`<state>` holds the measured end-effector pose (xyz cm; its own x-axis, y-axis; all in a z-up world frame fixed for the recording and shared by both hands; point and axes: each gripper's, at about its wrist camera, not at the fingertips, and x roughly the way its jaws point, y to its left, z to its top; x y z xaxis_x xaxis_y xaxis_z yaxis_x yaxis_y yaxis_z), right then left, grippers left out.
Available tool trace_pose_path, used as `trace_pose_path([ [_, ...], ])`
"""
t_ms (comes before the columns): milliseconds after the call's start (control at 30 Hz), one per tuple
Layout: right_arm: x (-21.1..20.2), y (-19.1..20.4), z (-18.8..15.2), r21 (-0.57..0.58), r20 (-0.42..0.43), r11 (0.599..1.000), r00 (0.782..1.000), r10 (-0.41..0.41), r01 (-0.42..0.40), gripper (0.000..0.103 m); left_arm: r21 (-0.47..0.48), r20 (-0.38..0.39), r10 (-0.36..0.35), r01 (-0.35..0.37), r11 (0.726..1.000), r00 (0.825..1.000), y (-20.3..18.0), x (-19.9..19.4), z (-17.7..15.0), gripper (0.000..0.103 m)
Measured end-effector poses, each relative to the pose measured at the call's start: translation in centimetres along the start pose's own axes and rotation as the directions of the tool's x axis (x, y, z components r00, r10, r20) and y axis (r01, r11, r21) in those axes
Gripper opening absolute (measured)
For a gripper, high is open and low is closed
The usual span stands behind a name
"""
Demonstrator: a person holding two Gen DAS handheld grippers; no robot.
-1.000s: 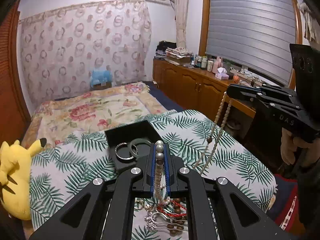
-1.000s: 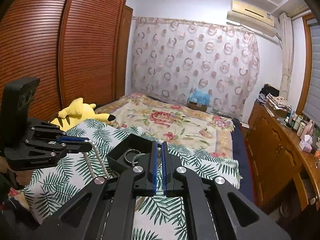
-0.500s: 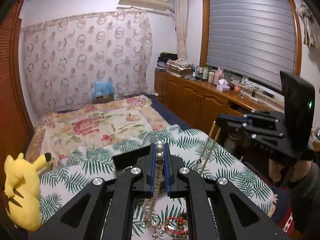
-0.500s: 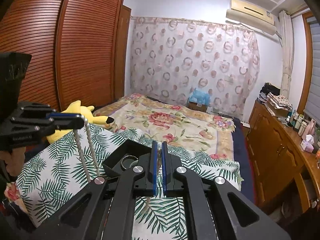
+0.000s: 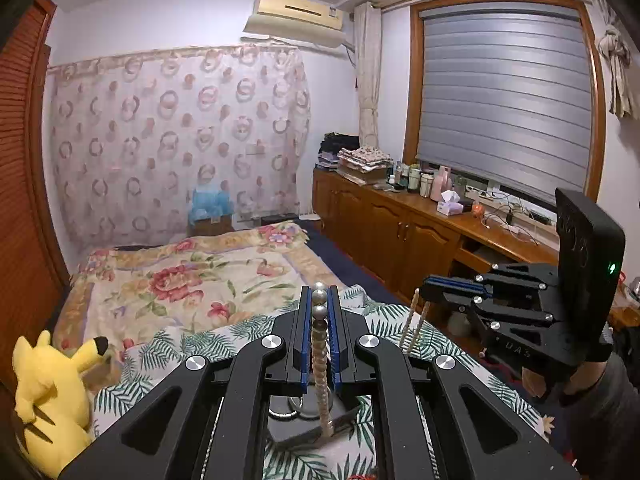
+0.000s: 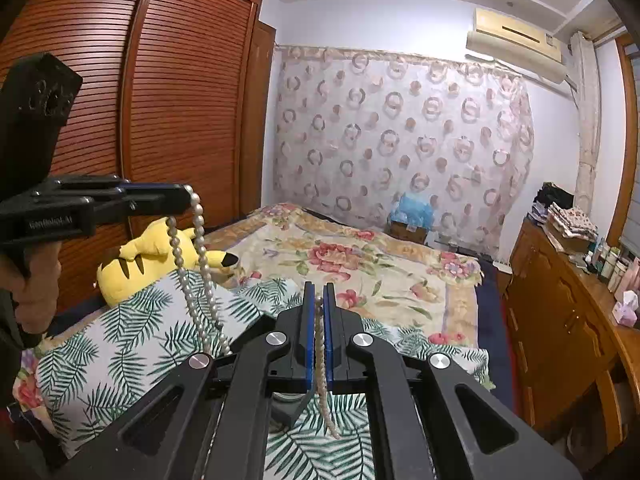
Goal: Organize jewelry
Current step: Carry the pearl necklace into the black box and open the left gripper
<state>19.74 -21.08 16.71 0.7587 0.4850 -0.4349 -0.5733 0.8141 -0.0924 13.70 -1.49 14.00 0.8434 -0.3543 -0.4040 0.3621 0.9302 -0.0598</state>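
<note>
My left gripper [image 5: 319, 300] is shut on a pearl necklace [image 5: 322, 364], which hangs down between the fingers over a black jewelry box [image 5: 304, 424] holding rings. From the right wrist view the left gripper [image 6: 182, 200] shows at the left with the pearl strand [image 6: 198, 280] hanging in a double line. My right gripper [image 6: 318, 300] is shut on a thinner beige bead strand [image 6: 322, 376]. In the left wrist view the right gripper [image 5: 426, 282] is at the right with that strand [image 5: 414, 320] dangling. Both are raised above the palm-leaf cloth [image 5: 400, 320].
A yellow plush toy [image 5: 48, 392] lies at the bed's left edge. A floral blanket [image 5: 192, 280] covers the far bed. A wooden cabinet [image 5: 400, 232] with bottles runs along the right wall. A wooden wardrobe [image 6: 140, 120] stands left.
Both grippers have risen, lifting their strands higher above the cloth. The jewelry pile and box have dropped lower in the left wrist view.
</note>
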Motion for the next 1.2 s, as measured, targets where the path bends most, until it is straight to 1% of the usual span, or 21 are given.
trace_pose_path([
  [200, 1.5, -0.4, 1.6, -0.01, 0.013, 1.0, 0.999, 0.029, -0.029, 0.005, -0.008, -0.039, 0.006, -0.007, 1.0, 0.999, 1.0, 2.6, -0.3, 0.007],
  [333, 2.7, -0.3, 2.4, -0.013, 0.022, 0.999, 0.998, 0.051, -0.051, 0.005, -0.024, -0.065, 0.006, -0.008, 1.0, 0.998, 2.0, 4.1, -1.1, 0.007],
  [467, 4.2, 0.3, 3.3, -0.032, 0.029, 0.998, 0.998, 0.061, -0.06, 0.005, -0.04, -0.091, 0.007, -0.01, 0.999, 0.996, 2.6, 5.1, -2.6, 0.007],
  [600, 6.4, 0.6, 3.8, -0.055, 0.015, 0.998, 0.999, 0.039, -0.038, 0.005, -0.059, -0.13, 0.003, -0.011, 0.998, 0.991, 3.2, 6.1, -4.7, 0.007],
  [800, 9.6, 0.0, 3.1, -0.046, -0.016, 0.999, 1.0, 0.01, -0.011, 0.005, -0.062, -0.191, 0.001, -0.013, 0.998, 0.982, 3.2, 7.8, -7.4, 0.007],
  [1000, 11.7, -0.4, 1.8, -0.027, -0.043, 1.0, 0.999, -0.001, -0.001, 0.005, -0.081, -0.237, -0.007, -0.013, 0.997, 0.971, 3.5, 9.0, -9.5, 0.007],
  [1133, 13.7, -0.2, 0.1, -0.023, -0.105, 1.0, 0.994, 0.009, -0.012, 0.005, -0.075, -0.246, 0.015, -0.034, 0.997, 0.969, 3.4, 9.0, -10.3, 0.007],
  [1200, 14.7, -0.1, -1.1, -0.001, -0.142, 1.0, 0.99, 0.026, -0.026, 0.005, -0.079, -0.249, 0.018, -0.039, 0.996, 0.968, 3.3, 8.8, -10.8, 0.007],
])
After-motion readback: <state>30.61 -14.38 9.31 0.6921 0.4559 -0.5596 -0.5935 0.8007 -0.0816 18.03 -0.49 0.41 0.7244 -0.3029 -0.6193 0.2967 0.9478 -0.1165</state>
